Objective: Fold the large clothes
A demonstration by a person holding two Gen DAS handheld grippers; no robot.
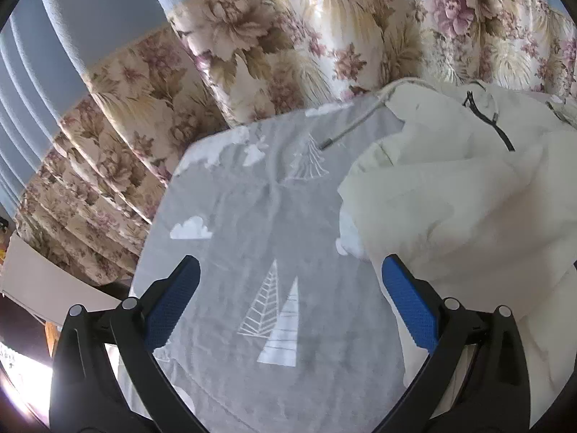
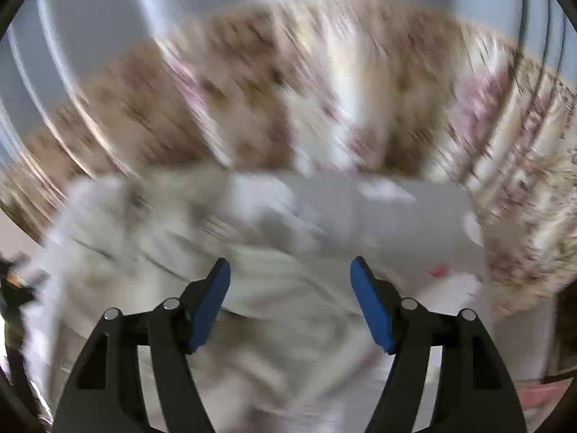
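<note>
My left wrist view is sharp and evenly lit by soft, cool daylight; floral curtain (image 1: 252, 54) and grey blanket (image 1: 252, 216) read crisp, shadows faint. Blown-out glare sits at the lower left edge. Fisheye bends everything toward the dark round border. My right wrist view is heavily motion-smeared: curtain and cream garment (image 2: 281, 342) streak into blotches. Only my right gripper (image 2: 290, 270) stays sharp there, its blue pads (image 2: 211, 303) clear.

cream hooded garment (image 1: 450, 198), crumpled on grey blanket (image 1: 252, 216)
</note>
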